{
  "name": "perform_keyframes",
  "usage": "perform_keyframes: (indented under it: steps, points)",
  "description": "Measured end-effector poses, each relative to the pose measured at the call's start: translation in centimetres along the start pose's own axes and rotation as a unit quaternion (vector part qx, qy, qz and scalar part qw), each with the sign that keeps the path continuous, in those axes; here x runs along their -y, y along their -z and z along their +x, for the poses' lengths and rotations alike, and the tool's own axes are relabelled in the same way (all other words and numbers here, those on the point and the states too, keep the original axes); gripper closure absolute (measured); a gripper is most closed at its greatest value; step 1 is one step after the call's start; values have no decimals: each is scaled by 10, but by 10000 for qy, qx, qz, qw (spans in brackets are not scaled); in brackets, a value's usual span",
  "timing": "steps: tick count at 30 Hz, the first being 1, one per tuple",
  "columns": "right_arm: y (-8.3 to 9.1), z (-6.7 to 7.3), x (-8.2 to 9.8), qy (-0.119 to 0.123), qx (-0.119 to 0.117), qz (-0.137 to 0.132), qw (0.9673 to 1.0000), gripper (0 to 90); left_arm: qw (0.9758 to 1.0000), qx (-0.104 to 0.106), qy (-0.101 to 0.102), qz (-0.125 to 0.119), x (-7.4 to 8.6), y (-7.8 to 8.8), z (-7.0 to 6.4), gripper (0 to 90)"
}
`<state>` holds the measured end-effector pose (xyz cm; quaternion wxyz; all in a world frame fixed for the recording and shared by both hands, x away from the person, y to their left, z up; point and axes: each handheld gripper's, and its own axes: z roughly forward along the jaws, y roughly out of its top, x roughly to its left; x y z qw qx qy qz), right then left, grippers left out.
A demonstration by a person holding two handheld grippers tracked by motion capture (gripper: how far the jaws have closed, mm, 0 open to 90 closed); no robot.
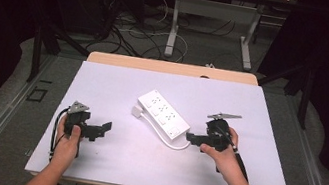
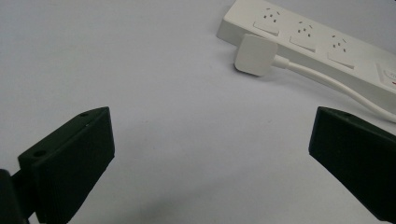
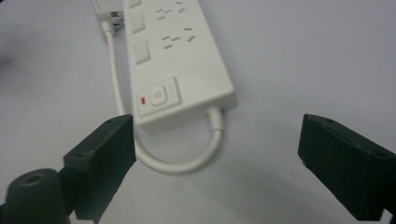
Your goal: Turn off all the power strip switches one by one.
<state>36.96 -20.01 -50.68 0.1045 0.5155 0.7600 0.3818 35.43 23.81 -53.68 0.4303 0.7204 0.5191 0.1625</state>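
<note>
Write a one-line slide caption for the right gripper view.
Open right gripper faces the switch end of a white power strip, its cable looping on the white table.

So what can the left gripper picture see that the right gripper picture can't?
The left gripper view alone shows the flat white plug from its back, lying beside the far end of the power strip.

The right gripper view alone shows the strip's switch with a small red mark beside it, and the cable looping out of that near end and running back along the strip.

Both show the white power strip with its sockets, its white cable, the pale table, and their own gripper's two black jaws spread wide apart with nothing between them.
</note>
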Motion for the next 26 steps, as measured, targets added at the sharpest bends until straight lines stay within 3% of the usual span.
perform_keyframes:
  steps: [4,7,8,13,18,21,26]
  points:
    - [16,-17,15,220,488,-190,9984,21,10000,-20,26,5,0,-1,0,3]
    - [25,-31,25,193,651,-183,9975,0,10000,-25,41,14,1,-1,1,3]
    - [28,-35,29,69,675,-144,9976,0,10000,-23,41,16,1,-1,1,3]
    - [33,-56,48,-75,933,-234,9953,0,10000,-13,10,31,1,-2,1,3]
    - [33,-74,55,-422,1012,-315,9935,0,10000,-6,4,57,0,-3,1,3]
    - [33,-80,56,-397,1222,-414,9908,0,9999,24,-1,140,0,-1,1,2]
    - [34,-88,58,-478,1463,-471,9870,0,9999,-19,98,37,1,-2,1,3]
